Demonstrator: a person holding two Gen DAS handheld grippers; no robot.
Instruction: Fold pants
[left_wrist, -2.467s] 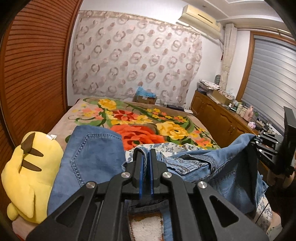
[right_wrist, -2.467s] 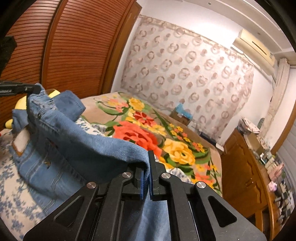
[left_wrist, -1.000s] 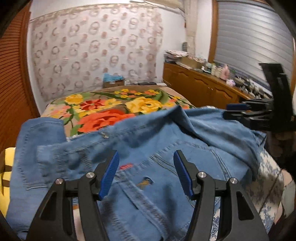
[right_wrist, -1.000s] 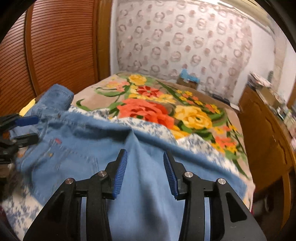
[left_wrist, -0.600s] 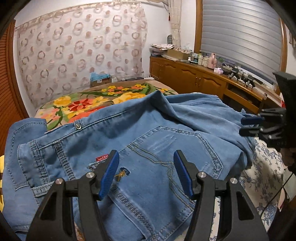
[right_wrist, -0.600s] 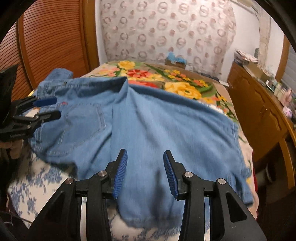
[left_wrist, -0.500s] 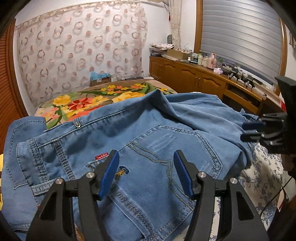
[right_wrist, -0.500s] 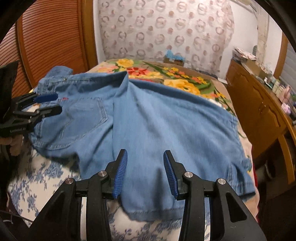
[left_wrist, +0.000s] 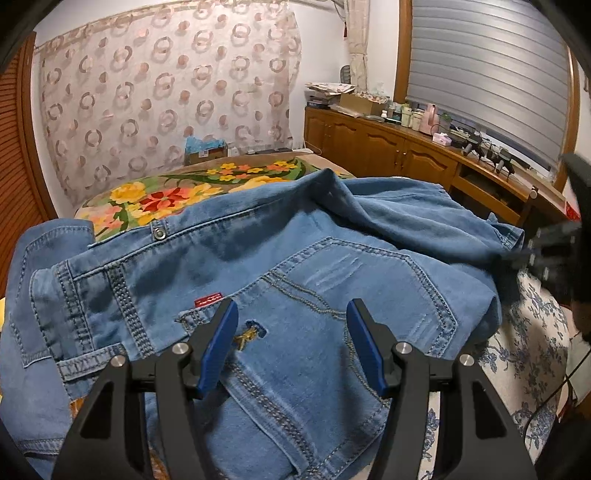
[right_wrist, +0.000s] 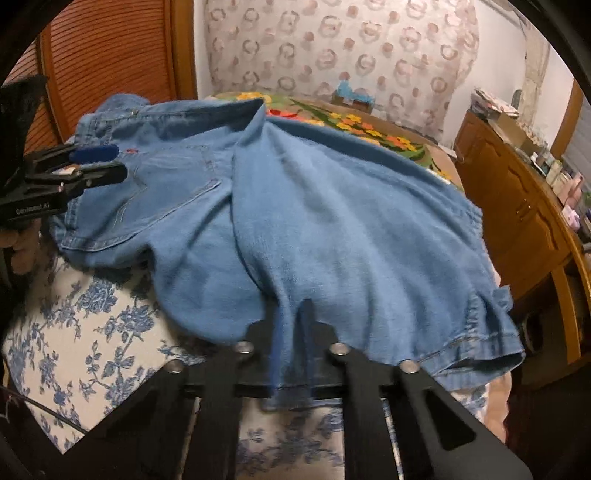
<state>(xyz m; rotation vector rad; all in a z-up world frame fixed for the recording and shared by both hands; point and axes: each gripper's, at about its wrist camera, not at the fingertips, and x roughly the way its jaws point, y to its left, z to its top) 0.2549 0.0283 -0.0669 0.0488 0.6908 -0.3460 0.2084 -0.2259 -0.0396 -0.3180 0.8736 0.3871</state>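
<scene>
A bed (right_wrist: 74, 332) fills most of both views, covered near the camera by a white sheet with blue flowers and farther back by a blanket (left_wrist: 155, 199) printed with large red and yellow flowers. Spread across the bed is a pair of blue denim pants (right_wrist: 332, 229), lying mostly flat with some wrinkles. The waistband and back pockets sit toward the left side of the bed, and the legs run toward the right side, where the hem hangs near the bed's edge.

Behind the bed, a sheer curtain (left_wrist: 166, 103) with a ring pattern covers the far wall. A wooden cabinet (left_wrist: 388, 155) runs along the right wall, its top crowded with small bottles and boxes. A slatted wooden door (right_wrist: 110, 55) stands on the left.

The left gripper (left_wrist: 291, 332) hovers over the back pocket, its blue-padded fingers (left_wrist: 221, 339) spread apart and grasping nothing. A hand (right_wrist: 22, 247) holding this gripper shows at the left edge of the right wrist view.

The right gripper (right_wrist: 291, 332) is at the near edge of a pant leg; its jaws have just been closing and are now clenched on a fold of the denim, which bunches up between them.
</scene>
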